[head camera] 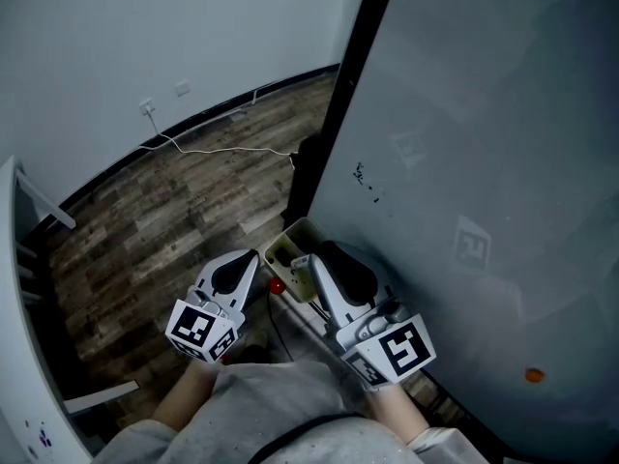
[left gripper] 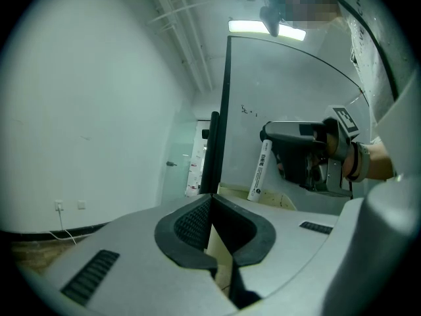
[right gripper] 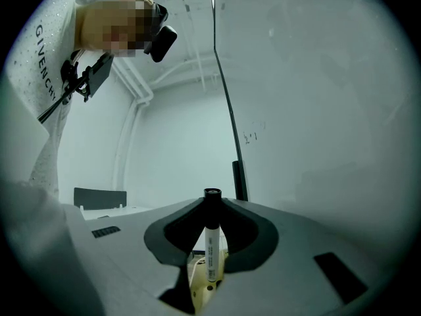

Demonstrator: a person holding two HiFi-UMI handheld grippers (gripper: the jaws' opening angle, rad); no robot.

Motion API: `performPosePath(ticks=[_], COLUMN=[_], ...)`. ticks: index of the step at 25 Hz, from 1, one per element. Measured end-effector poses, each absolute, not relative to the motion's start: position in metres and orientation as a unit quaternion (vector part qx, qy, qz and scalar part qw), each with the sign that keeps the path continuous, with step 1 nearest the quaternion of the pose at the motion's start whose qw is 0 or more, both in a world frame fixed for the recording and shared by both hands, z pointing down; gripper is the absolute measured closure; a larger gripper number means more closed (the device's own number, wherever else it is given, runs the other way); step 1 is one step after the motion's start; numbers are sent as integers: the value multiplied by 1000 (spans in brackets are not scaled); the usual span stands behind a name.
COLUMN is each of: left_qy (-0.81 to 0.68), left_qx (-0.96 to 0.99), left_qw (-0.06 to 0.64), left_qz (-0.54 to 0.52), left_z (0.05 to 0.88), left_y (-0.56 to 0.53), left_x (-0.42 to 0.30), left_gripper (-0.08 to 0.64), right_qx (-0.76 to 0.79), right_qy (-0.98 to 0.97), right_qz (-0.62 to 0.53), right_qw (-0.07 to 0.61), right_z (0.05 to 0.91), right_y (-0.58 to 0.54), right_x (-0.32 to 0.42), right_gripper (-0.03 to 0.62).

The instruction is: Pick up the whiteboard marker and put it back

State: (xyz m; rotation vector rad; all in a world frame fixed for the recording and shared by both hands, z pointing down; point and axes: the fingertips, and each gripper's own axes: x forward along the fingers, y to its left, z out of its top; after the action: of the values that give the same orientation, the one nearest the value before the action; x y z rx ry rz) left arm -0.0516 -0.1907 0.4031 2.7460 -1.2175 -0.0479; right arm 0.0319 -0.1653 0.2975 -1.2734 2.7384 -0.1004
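The whiteboard walls off the whole right side; its black frame rises just past the tray, which juts out right ahead of both grippers; only a narrow gap parts the left gripper from the right gripper, whose jaws are filled by the marker; leftward the floor lies open to the wall, crossed only by a thin cable.

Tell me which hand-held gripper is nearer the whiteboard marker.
Right. The right hand-held gripper is shut on the whiteboard marker; the left hand-held gripper sits apart on its left, jaws together, empty.
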Motion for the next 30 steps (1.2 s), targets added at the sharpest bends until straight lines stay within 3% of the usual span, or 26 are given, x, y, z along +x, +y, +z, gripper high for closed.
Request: performPosePath(ticks=[30], left_qy=[-401], left_qx=[910], left_qw=[101], left_qz=[-7], left_z=[431], left_y=[-194], left_x=[-65], left_gripper=[545], right_qx=[-427], right_qy=[902], right_qz=[-59], right_qw=[31], right_z=[333], right_y=[-170], right_x=[22], right_gripper=[512])
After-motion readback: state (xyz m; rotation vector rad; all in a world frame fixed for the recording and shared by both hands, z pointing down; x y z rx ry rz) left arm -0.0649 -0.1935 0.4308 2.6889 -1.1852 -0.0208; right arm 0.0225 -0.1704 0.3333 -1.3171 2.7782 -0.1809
